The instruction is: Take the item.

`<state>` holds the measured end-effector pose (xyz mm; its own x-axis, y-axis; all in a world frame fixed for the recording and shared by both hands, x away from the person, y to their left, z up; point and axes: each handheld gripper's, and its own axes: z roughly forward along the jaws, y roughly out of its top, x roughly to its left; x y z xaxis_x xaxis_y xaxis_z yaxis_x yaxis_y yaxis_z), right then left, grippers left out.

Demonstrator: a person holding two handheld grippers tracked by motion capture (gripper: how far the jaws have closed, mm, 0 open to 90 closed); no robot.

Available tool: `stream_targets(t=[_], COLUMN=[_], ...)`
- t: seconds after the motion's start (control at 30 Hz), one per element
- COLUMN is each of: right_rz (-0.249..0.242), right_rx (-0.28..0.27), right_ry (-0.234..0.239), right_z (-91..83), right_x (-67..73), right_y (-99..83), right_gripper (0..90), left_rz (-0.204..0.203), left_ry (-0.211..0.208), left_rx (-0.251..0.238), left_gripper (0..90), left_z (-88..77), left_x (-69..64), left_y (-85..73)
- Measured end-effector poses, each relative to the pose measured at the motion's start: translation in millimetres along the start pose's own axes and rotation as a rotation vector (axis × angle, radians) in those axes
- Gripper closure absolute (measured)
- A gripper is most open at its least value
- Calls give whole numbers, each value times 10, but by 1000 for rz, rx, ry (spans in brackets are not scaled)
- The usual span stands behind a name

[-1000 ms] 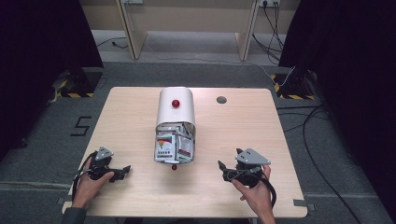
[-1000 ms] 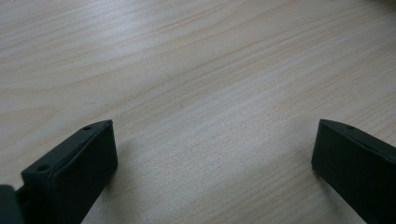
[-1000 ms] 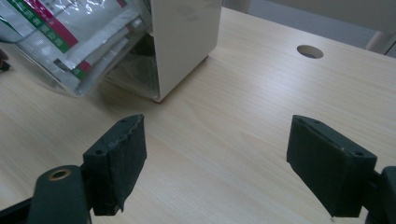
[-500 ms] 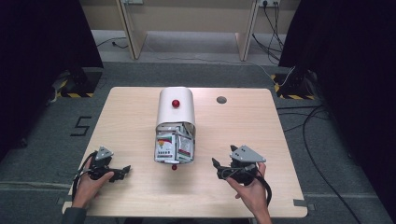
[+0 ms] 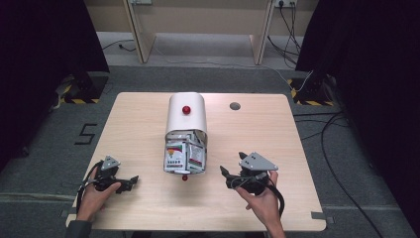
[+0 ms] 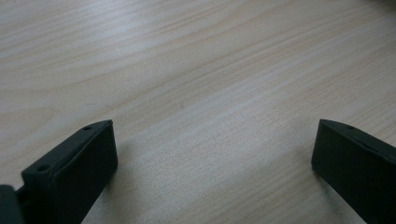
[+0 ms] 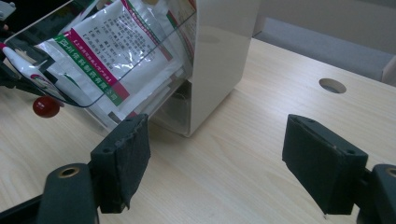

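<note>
Wood surface (image 5: pixel 143 129) on grey carpet. We count one white dispenser (image 5: pixel 186 113) of sachets (image 5: pixel 184 156), left of our right tool (image 5: pixel 229 177); both tools released, left tool (image 5: pixel 130 182) resting.

table (image 5: pixel 143 129): pale matt wood grain; dispenser (image 5: pixel 185 116): glossy white plastic | sachets (image 7: pixel 116 51): shiny crinkled foil-plastic; flap (image 7: pixel 60 88): clear plastic

High view over the whole table (image 5: pixel 148 119), gripper views close, low (wood shared)
</note>
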<state>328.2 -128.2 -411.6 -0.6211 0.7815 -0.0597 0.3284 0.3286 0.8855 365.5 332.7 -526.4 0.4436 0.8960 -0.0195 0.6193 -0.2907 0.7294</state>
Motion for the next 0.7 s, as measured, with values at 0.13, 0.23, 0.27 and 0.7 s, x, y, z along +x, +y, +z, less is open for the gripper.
stream_targets(t=[0.13, 0.23, 0.27, 0.7], right_rz=[-4, -7, -8, -38], right_rx=[-8, -17, -21, -40], right_ry=[2, 9, 10, 46], right_z=[-17, -29, -28, -34], right_x=[15, 33, 42, 176], right_y=[30, 62, 72, 175], right_gripper=[249, 254, 255, 265], left_rz=[-3, -3, -3, -3], left_ry=[0, 0, 0, 0], left_rx=[-2, -2, -2, -2], left_gripper=[0, 0, 0, 0], left_z=[1, 1, 1, 1], left_x=[-2, -2, -2, -2], left_y=[0, 0, 0, 0])
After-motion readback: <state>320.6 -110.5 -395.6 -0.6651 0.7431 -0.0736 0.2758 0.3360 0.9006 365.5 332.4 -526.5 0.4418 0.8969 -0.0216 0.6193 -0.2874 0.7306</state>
